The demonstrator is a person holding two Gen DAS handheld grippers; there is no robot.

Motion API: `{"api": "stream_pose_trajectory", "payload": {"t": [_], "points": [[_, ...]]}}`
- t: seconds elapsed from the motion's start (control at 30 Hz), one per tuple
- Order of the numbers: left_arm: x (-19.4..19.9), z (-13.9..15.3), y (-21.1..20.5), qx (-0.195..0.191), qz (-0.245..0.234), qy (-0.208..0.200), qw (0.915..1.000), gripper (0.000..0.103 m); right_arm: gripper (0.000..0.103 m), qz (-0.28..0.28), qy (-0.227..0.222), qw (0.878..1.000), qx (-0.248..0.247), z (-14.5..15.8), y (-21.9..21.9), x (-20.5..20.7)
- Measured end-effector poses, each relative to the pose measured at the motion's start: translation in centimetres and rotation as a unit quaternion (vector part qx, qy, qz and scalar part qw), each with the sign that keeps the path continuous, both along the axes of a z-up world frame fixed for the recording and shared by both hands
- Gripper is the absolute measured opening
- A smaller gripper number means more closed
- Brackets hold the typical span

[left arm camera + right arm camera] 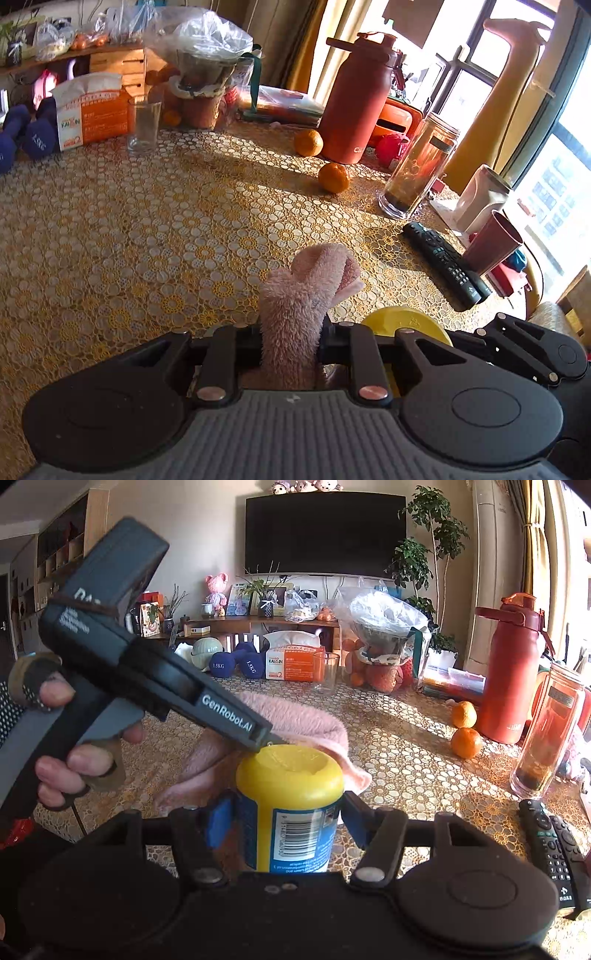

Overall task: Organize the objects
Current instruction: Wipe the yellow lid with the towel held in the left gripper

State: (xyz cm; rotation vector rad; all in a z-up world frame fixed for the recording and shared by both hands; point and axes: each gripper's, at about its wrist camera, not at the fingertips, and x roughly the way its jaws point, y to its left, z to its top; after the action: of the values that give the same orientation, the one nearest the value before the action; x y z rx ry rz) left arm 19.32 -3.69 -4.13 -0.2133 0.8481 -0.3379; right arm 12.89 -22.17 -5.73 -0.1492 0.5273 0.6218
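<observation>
My left gripper [291,332] is shut on a pink fluffy cloth [303,291], which sticks out forward over the lace tablecloth [147,240]. In the right wrist view the cloth [295,716] hangs from the left gripper [273,740], which rests against the top of a yellow-lidded jar. My right gripper [286,812] is shut on that jar [291,805], blue pads against its sides. The jar's yellow lid [406,321] shows just right of the cloth in the left wrist view.
Two oranges [334,177] [308,142], a red bottle [354,99], a glass jar [417,173], remotes [443,262], a red cup [491,243], an empty glass [144,125], a tissue pack [92,110], blue dumbbells [236,664] and a wrapped fruit basket [380,642] stand around the table's edges.
</observation>
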Motion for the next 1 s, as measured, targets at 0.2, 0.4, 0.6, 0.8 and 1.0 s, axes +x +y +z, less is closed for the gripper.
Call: {"api": "stream_pose_trajectory", "payload": {"t": [0.2,0.4,0.6,0.8,1.0], "points": [[-0.3,-0.9,1.9,0.002,0.03,0.018,0.9994,0.021,0.061,0.004,-0.002,1.0,0.009,-0.2,-0.6,-0.3],[-1.4,0.0,2.5,-0.006,0.031,0.01,0.9995,0.022,0.062,0.028,-0.008,1.0,0.004,0.2,-0.8,-0.8],[-1.9,0.0,2.4,-0.012,0.027,0.009,0.9995,0.022,0.064,0.055,-0.01,0.998,-0.031,0.8,-0.9,-0.9],[-2.1,0.2,2.1,-0.014,0.019,0.005,0.9997,0.022,0.067,0.08,-0.009,0.995,-0.06,1.9,-1.0,0.1],[-2.2,0.1,2.1,-0.016,0.017,0.005,0.9997,0.022,0.07,0.138,0.033,0.986,-0.083,2.5,-0.3,2.3]]}}
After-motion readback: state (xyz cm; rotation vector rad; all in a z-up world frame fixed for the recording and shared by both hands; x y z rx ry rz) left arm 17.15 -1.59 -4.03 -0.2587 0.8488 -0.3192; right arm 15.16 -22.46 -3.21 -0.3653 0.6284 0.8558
